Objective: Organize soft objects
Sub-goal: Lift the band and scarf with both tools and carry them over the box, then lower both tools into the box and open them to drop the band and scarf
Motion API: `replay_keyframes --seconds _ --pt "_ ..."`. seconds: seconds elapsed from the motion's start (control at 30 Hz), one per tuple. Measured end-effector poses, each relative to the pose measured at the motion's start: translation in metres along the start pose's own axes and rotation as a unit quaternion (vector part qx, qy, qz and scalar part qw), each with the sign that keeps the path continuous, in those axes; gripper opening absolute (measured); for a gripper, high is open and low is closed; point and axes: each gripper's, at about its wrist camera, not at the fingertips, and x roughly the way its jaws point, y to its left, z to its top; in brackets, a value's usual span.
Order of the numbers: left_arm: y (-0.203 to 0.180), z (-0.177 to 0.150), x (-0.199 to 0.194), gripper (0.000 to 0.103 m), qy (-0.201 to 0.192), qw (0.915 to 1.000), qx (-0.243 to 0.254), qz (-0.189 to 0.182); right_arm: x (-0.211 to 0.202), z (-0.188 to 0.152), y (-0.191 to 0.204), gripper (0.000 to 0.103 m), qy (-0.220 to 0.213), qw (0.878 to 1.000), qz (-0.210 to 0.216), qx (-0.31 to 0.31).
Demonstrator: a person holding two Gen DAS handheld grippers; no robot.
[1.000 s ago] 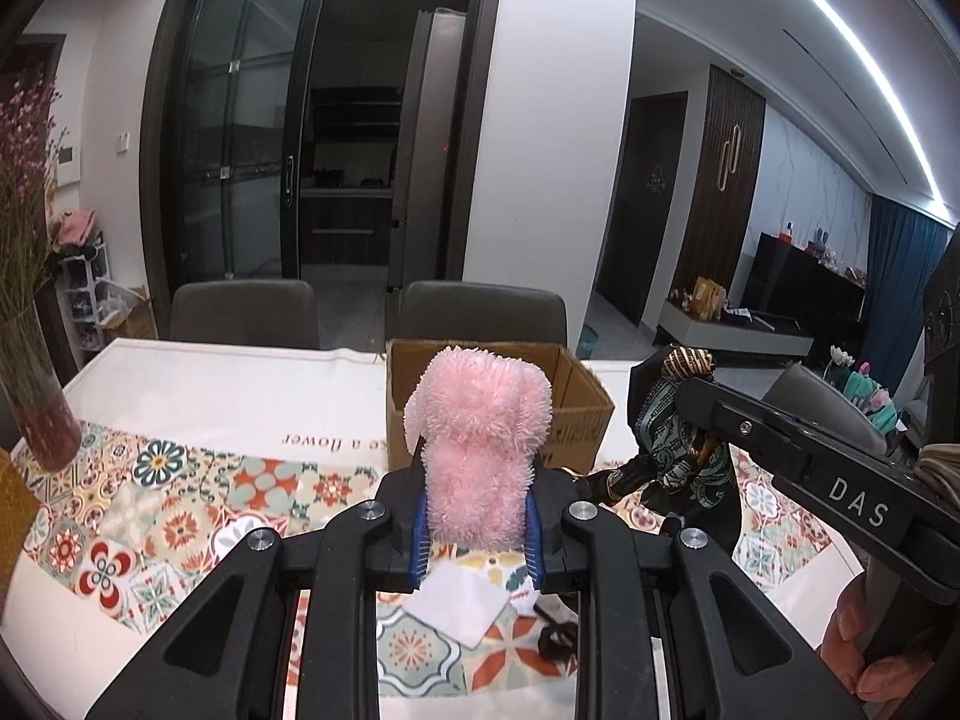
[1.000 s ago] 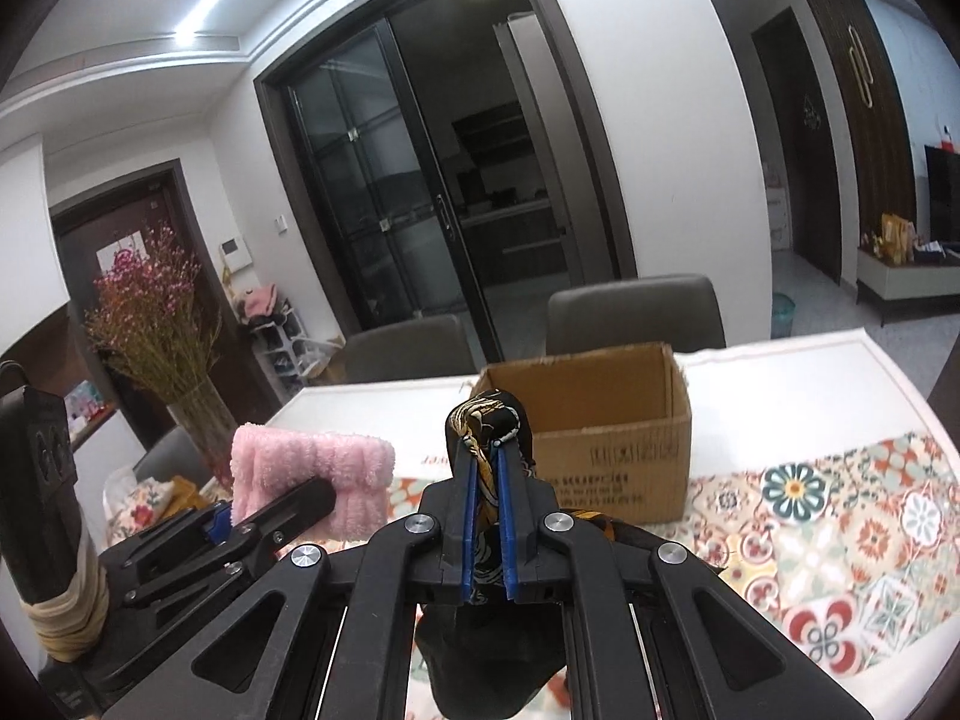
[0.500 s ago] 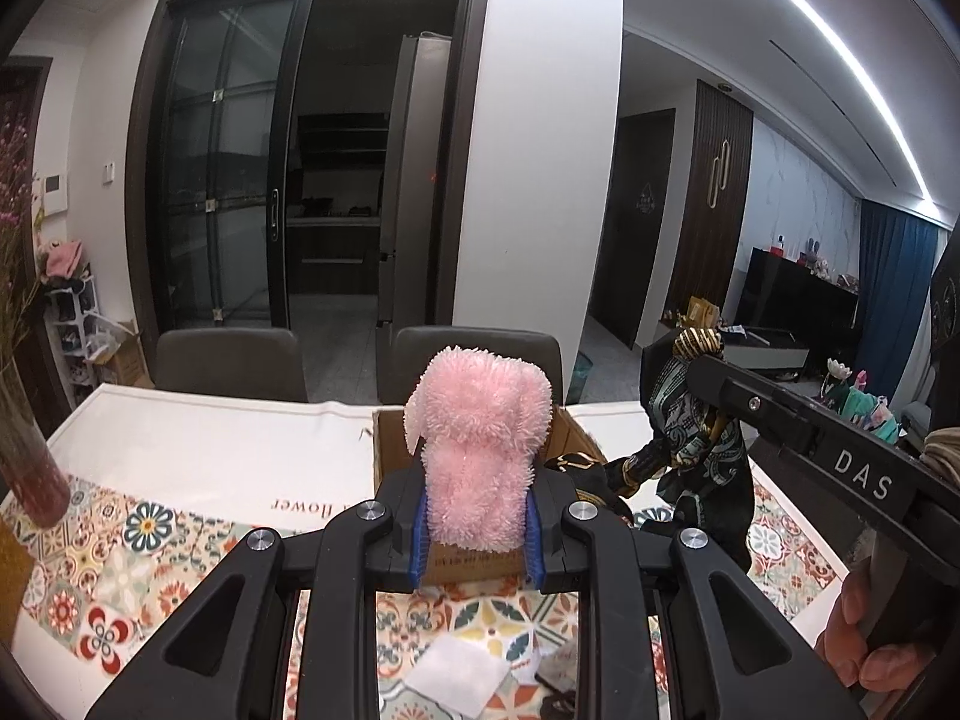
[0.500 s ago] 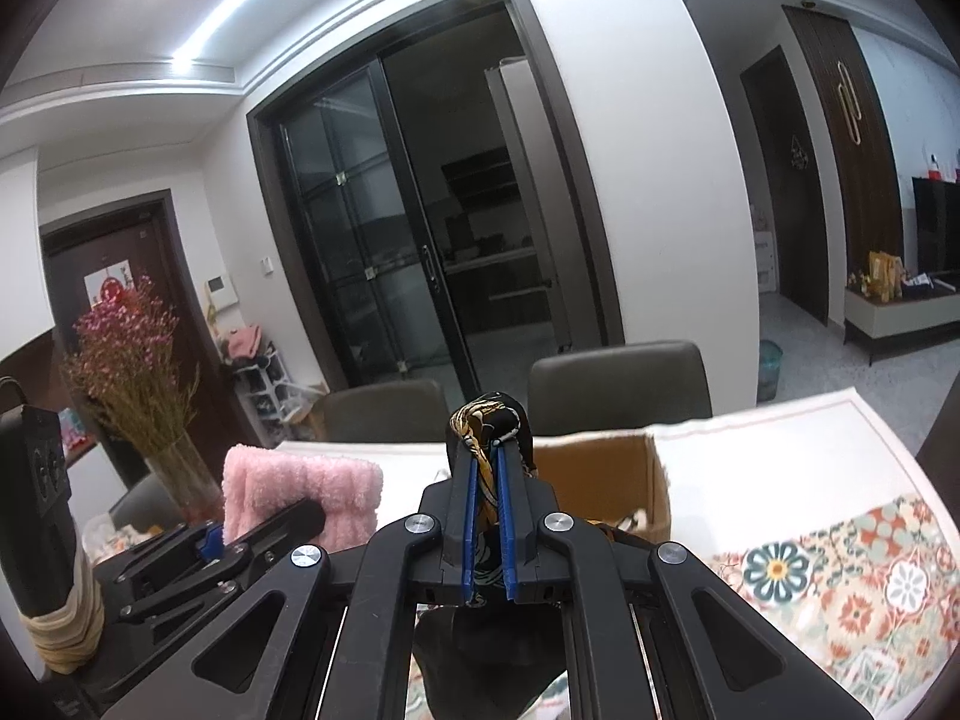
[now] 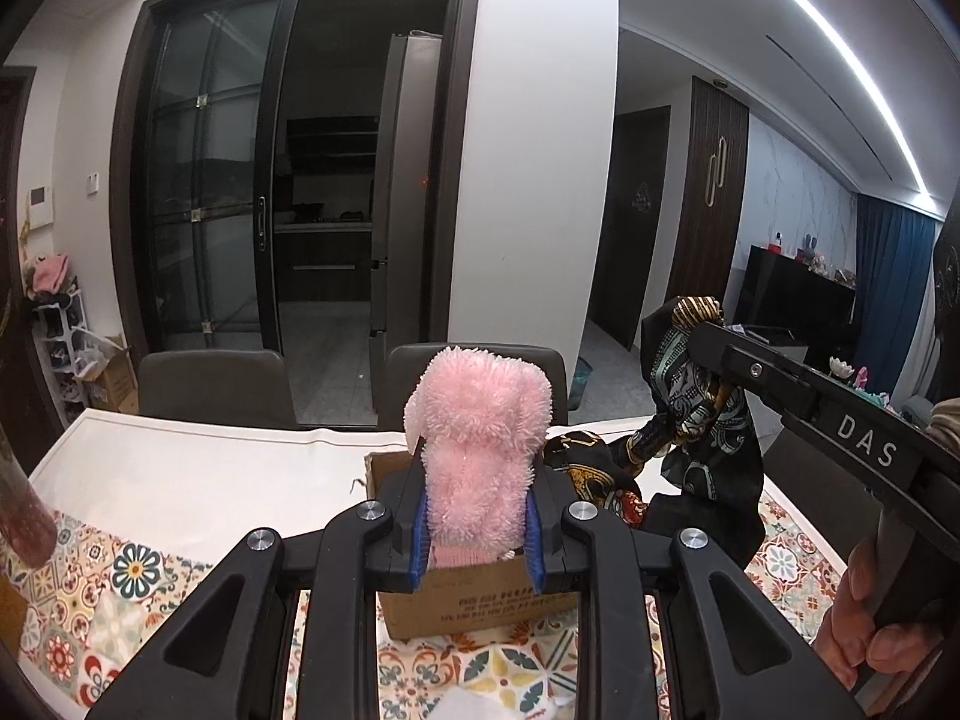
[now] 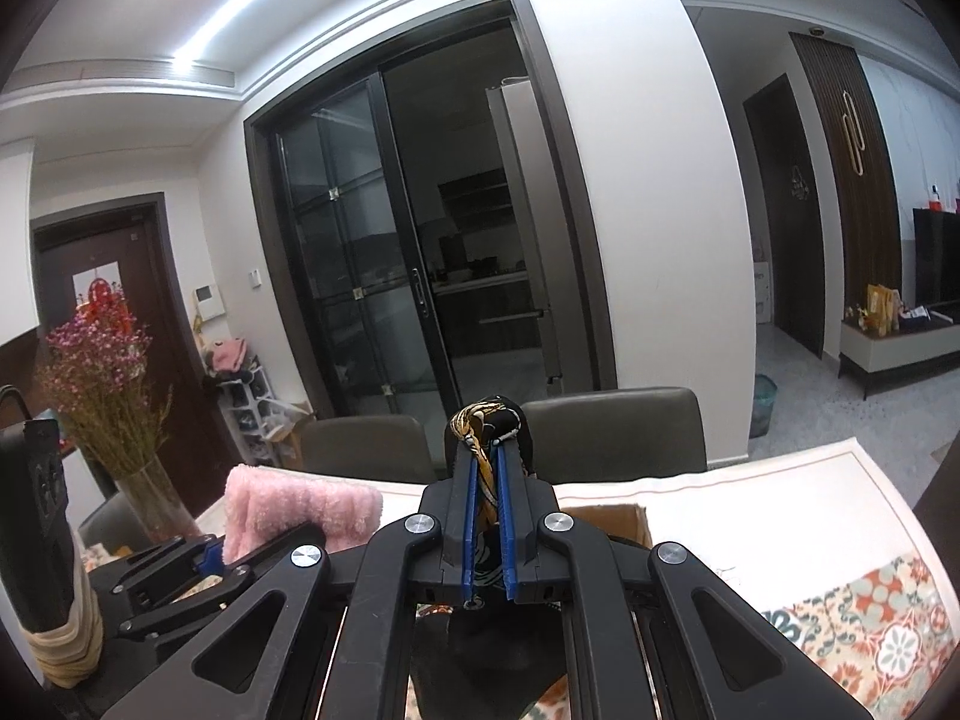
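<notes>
My left gripper (image 5: 477,531) is shut on a fluffy pink towel (image 5: 480,450) that stands up between its blue pads, held over the near rim of an open cardboard box (image 5: 474,603). My right gripper (image 6: 487,531) is shut on a dark patterned silk scarf (image 6: 486,420) whose knot sticks out above the fingertips. In the left wrist view the scarf (image 5: 696,408) hangs from the right gripper, with its tail draped over the box's right side. The pink towel (image 6: 300,507) also shows at the left in the right wrist view.
The box stands on a table with a floral tile-pattern cloth (image 5: 78,594). A glass vase of dried pink flowers (image 6: 105,396) stands at the table's left. Two grey chairs (image 5: 216,387) line the far side. A white paper piece (image 5: 474,708) lies near the front edge.
Both grippers have risen and moved forward toward the box with their loads; the box now sits lower and closer, partly hidden behind the left gripper. The scarf's tail now hangs over the box.
</notes>
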Motion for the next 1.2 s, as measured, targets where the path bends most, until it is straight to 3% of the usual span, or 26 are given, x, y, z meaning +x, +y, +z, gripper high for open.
replay_keyframes --seconds 0.57,1.2 --pt "-0.001 0.009 0.081 0.025 0.041 0.9991 -0.005 -0.011 0.085 0.002 -0.028 0.008 0.036 0.999 -0.009 -0.003" --pt "-0.006 -0.025 0.158 0.025 0.125 0.9921 -0.004 -0.012 0.156 -0.046 -0.071 0.008 0.134 0.99 -0.03 0.011"
